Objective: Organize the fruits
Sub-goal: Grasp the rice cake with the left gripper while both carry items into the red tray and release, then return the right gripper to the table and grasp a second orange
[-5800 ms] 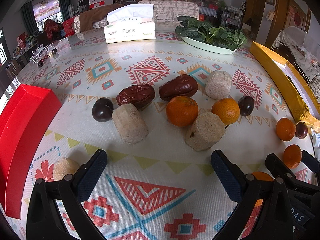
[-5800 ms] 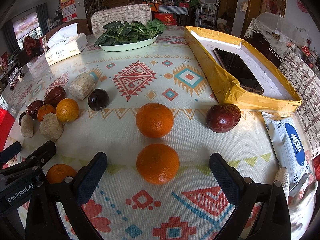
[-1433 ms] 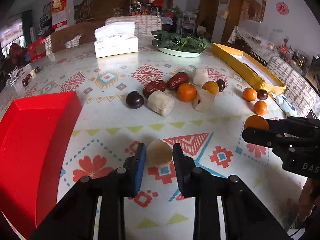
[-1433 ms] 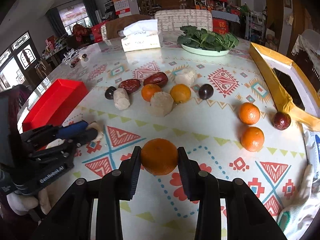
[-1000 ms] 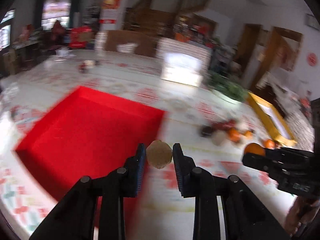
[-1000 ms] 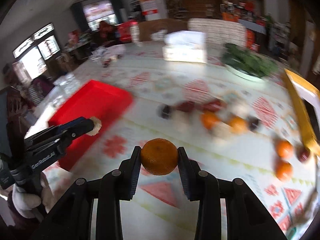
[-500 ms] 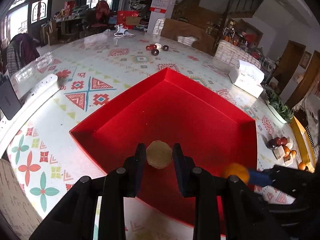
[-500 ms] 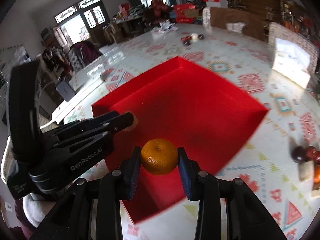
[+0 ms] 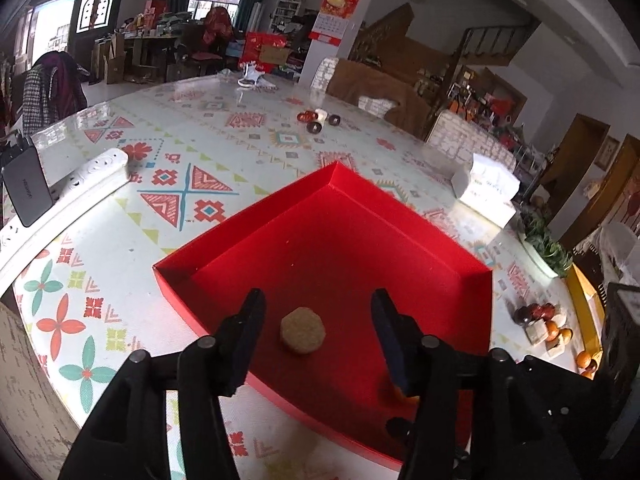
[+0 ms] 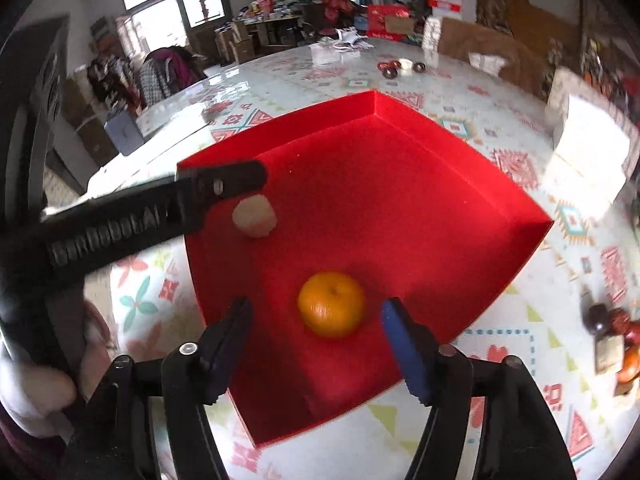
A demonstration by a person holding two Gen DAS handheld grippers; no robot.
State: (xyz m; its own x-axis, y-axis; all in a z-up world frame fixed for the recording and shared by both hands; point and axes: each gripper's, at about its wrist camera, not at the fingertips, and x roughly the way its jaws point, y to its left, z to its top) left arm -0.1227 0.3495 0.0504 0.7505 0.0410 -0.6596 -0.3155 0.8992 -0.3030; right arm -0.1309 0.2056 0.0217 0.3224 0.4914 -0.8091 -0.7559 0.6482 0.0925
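I've just been opening both sets of jaws over the shallow red cardboard tray [image 10: 420, 184] to drop my loads: the left gripper [image 9: 316, 324] stands clear of the pale tan faceted chunk [image 9: 302, 330], apparently sugarcane, the right gripper [image 10: 316, 336] clear of the round orange mandarin [image 10: 331, 304] by the tray's near corner.

One red tray [image 10: 460, 168], one orange [image 10: 331, 304], one pale chunk [image 10: 254, 216].

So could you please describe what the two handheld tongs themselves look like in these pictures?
Both are black plastic two-finger tongs. The left tongs and right tongs have dark blue pads on the inner finger faces and round silver pivot screws. Seen from the right wrist camera, the left tongs' body carries raised black lettering, too blurred to read here. No cables show.
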